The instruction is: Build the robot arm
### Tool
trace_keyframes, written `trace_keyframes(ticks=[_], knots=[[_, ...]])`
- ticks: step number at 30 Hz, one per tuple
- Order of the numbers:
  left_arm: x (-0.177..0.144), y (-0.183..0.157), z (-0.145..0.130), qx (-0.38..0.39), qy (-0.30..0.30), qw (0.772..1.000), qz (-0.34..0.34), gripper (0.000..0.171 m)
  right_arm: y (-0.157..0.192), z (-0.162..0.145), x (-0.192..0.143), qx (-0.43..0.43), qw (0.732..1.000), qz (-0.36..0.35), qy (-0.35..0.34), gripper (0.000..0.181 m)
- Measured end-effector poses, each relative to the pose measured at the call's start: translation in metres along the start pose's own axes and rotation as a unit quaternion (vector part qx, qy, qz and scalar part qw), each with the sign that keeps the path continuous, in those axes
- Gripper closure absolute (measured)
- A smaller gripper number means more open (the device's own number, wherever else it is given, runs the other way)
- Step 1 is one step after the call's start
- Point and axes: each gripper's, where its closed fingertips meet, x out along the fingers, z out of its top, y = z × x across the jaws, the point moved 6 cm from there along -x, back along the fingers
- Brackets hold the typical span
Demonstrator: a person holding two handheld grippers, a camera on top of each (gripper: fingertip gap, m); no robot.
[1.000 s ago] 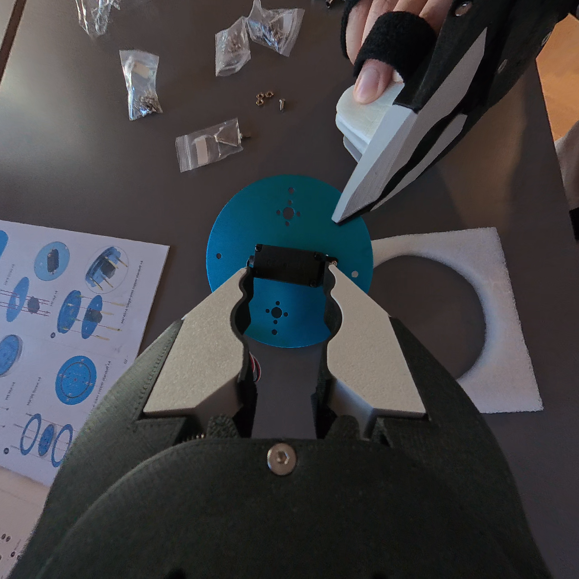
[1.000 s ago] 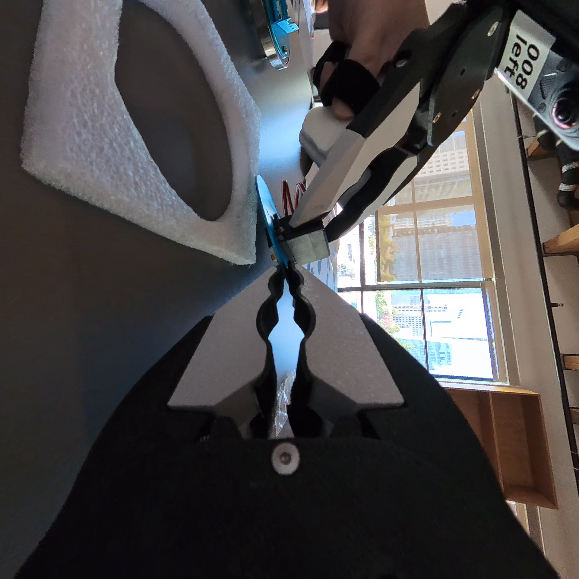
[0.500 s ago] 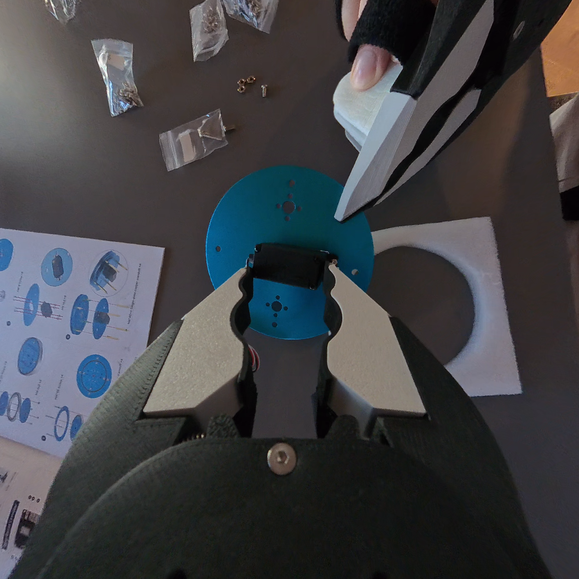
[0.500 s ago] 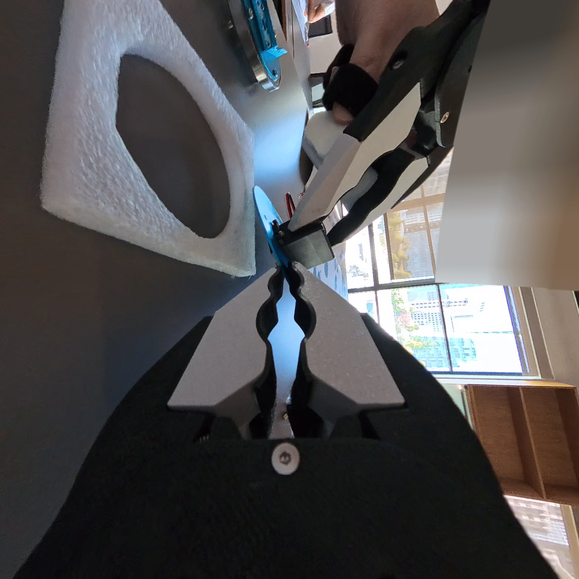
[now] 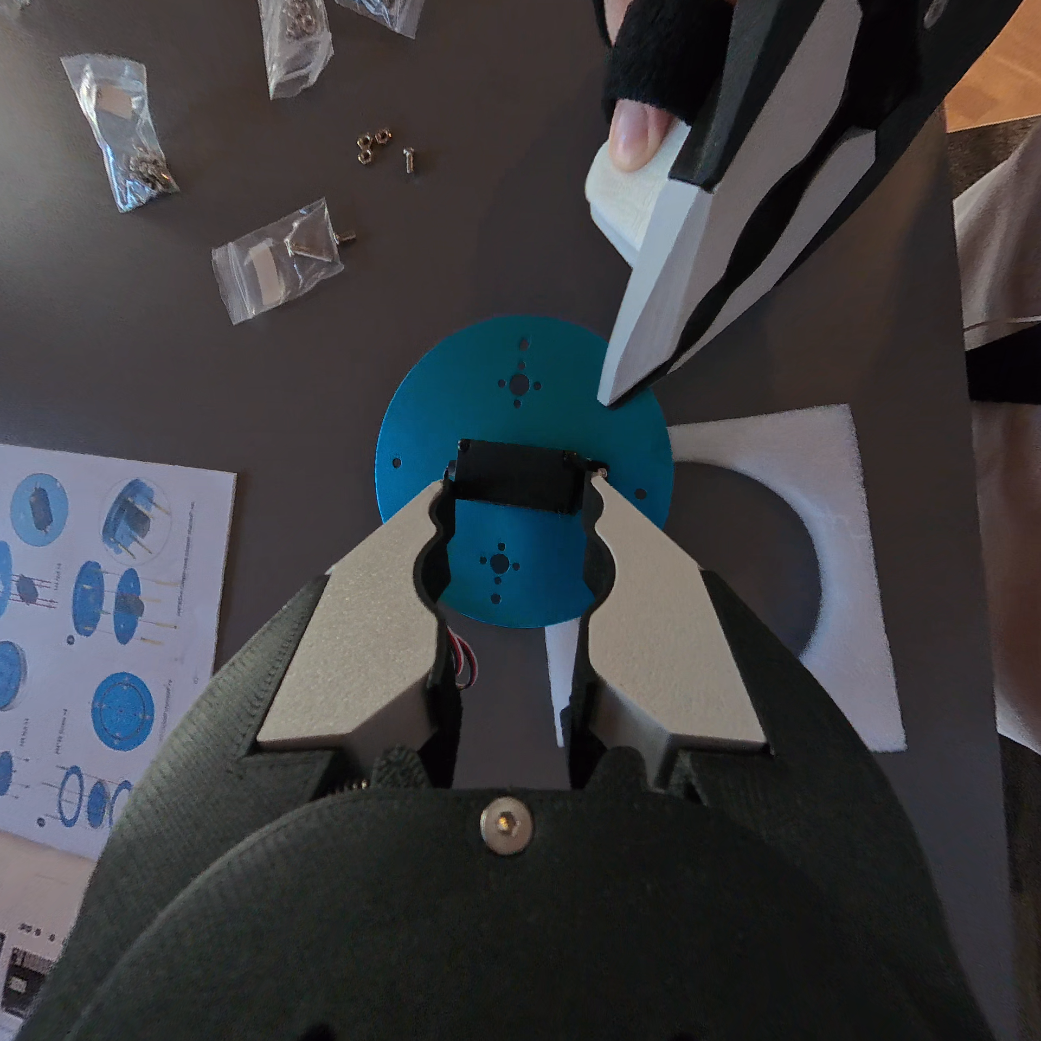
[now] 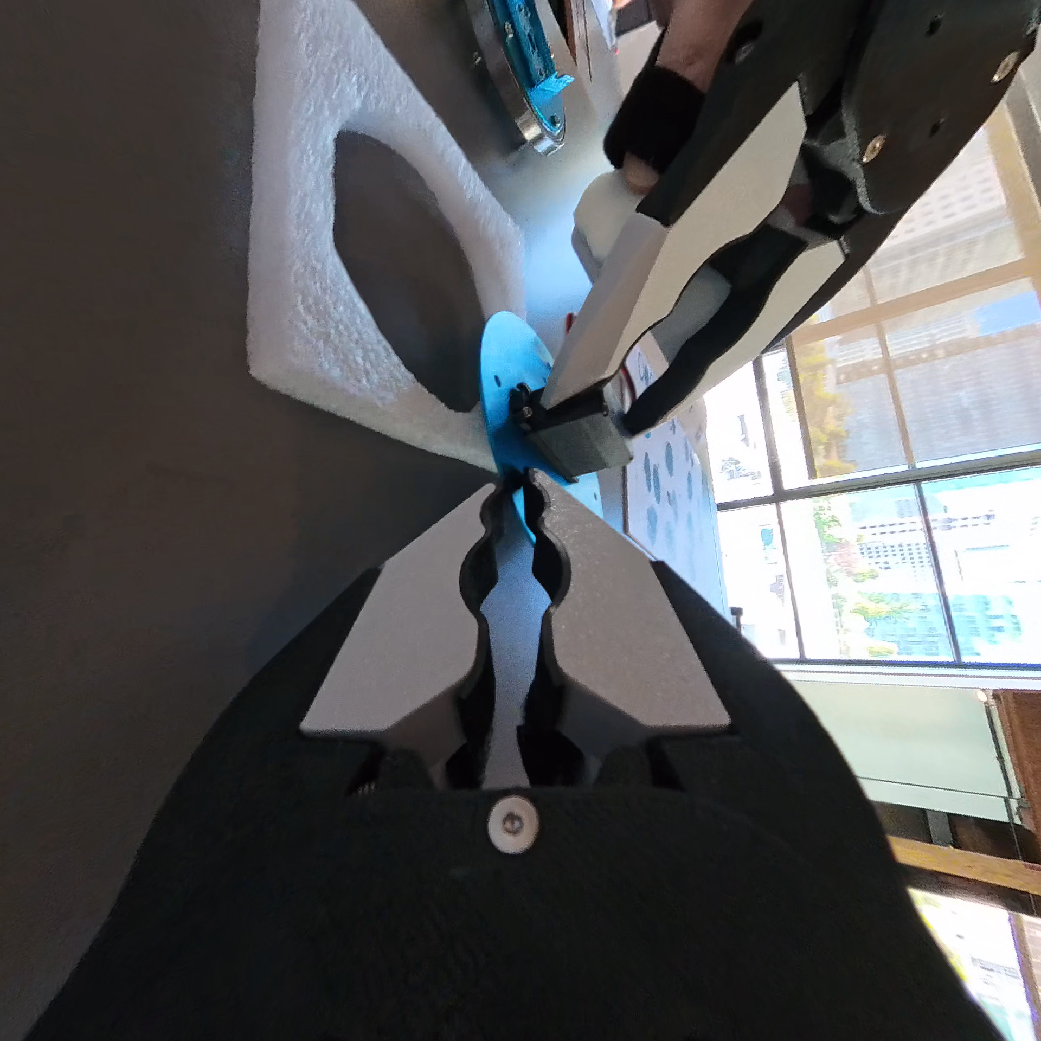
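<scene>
Over the last second my view has drifted so the white foam frame (image 5: pixel 833 563) now slides under the blue disc (image 5: pixel 524 394), its near edge showing between my left fingers, while the paper sheet (image 5: pixel 101 591) sits further left. My left gripper (image 5: pixel 521 484) stays clamped on the small black box (image 5: pixel 515 476) set into the middle of the disc, one fingertip on each end of it; thin red and white wires (image 5: pixel 462 664) trail beside the left finger. My right gripper (image 6: pixel 515 479) pinches the rim of the disc, its fingers nearly together with only the thin plate between them; in the left wrist view its tips (image 5: pixel 611 397) meet the disc's far right edge. The disc is held off the dark table (image 5: pixel 281 366), tilted, just beside and partly over the foam frame. A gloved hand (image 5: pixel 648 96) presses a white foam pad on the right gripper. Beyond the disc lie clear bags of small hardware (image 5: pixel 276 259) and loose nuts and a screw (image 5: pixel 383 149) on the table.
</scene>
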Motion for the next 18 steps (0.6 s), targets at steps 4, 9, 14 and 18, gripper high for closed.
trace_keyframes(ticks=[4, 9, 14, 18], knots=[[0.0023, -0.0031, 0.0014, 0.005, -0.007, 1.000, 0.022, 0.127, 0.0025, -0.0041, -0.0004, -0.012, 1.000, 0.006, 0.010, 0.176], [0.0028, -0.0080, 0.0031, 0.024, -0.002, 0.999, 0.049, 0.127, 0.0071, -0.0051, 0.0003, -0.027, 0.999, 0.019, 0.013, 0.173], [0.0027, -0.0096, 0.0017, 0.021, -0.011, 0.998, 0.060, 0.126, 0.0049, -0.0072, -0.0031, -0.003, 1.000, 0.022, 0.017, 0.172], [0.0031, -0.0097, 0.0015, 0.016, -0.016, 0.998, 0.063, 0.126, 0.0021, -0.0083, -0.0084, 0.030, 0.999, 0.026, 0.007, 0.171]])
